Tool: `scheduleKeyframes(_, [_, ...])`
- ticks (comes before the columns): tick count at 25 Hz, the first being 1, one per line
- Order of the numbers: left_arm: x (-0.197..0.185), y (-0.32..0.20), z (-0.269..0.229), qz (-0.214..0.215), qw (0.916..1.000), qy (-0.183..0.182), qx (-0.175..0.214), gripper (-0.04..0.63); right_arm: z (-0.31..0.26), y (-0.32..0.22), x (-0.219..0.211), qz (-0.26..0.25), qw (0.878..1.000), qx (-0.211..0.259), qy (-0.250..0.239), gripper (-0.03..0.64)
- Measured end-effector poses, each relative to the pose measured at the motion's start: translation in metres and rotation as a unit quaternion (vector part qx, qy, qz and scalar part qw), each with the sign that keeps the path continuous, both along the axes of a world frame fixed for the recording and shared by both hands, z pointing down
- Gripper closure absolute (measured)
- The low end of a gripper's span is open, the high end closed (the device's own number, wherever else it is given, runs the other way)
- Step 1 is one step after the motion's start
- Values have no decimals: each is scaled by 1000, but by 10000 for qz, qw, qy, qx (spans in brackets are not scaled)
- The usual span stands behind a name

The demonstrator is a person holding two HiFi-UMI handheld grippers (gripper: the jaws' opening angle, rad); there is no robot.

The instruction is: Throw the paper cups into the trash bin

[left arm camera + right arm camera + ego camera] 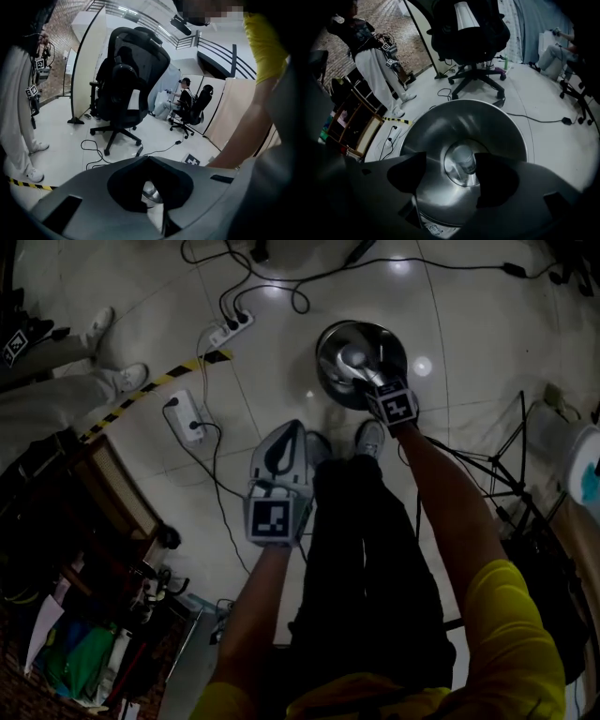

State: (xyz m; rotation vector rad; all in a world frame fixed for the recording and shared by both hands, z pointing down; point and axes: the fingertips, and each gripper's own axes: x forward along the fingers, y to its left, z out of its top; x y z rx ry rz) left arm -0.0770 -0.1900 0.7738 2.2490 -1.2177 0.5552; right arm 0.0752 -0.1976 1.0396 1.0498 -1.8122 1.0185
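A round metal trash bin [328, 352] stands on the floor ahead of the person's feet. In the right gripper view I look straight down into the trash bin [440, 131], where a paper cup [466, 161] lies on its side at the bottom. My right gripper [450, 176] hangs over the bin, open and empty; the head view shows that right gripper [363, 371] above the rim. My left gripper [286, 439] is held nearer the person, left of the bin, shut and empty. Between the left gripper's [149, 158] pads only a sliver of the bin [152, 193] shows.
Two power strips [230, 331] [187, 415] and cables [281, 282] lie on the floor beyond and left of the bin. Yellow-black tape [155, 385] runs at left beside a person's feet [127, 378]. A shelf [103, 502] stands left, a stand [511, 460] right, an office chair [471, 33] behind.
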Motion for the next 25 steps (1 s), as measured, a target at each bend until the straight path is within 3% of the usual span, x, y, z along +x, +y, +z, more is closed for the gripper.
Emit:
scheduleKeyframes(4, [10,0,24,124,9997,-134,-173,601,-4,-6,16,411,9991,61,-104,318])
scheduleKeyframes(6, [11,-3,26,110,9995,-122,-278,601,-28,-8,23,729,9964,327,-295,337])
scheduleKeyframes(10, [14,-10,-3,147,9998,-109,-15,601,-146,-20,9,1277,9737,1222,-1438,356])
scheduleKeyframes(13, [20,-10,-36,196,9997,-37,141,601,-249,-16,12,1281,9555,1952,-1801,356])
scheduleKeyframes(17, [22,-6,-69,70,9996,84,263,601,-344,-7,17,1256,9399,2655,-1743,387])
scheduleKeyframes(18, [21,-4,-76,12,9996,125,256,601,-359,-4,18,1242,9371,2795,-1679,421])
scheduleKeyframes(22, [16,7,-93,-112,9995,189,207,601,-371,11,26,1316,9397,2807,-1448,463])
scheduleKeyframes(23, [16,9,-92,-109,9996,168,201,600,-366,13,30,1343,9406,2792,-1390,488])
scheduleKeyframes(25, [15,11,-87,-121,9997,135,192,600,-356,12,38,1350,9418,2811,-1253,609])
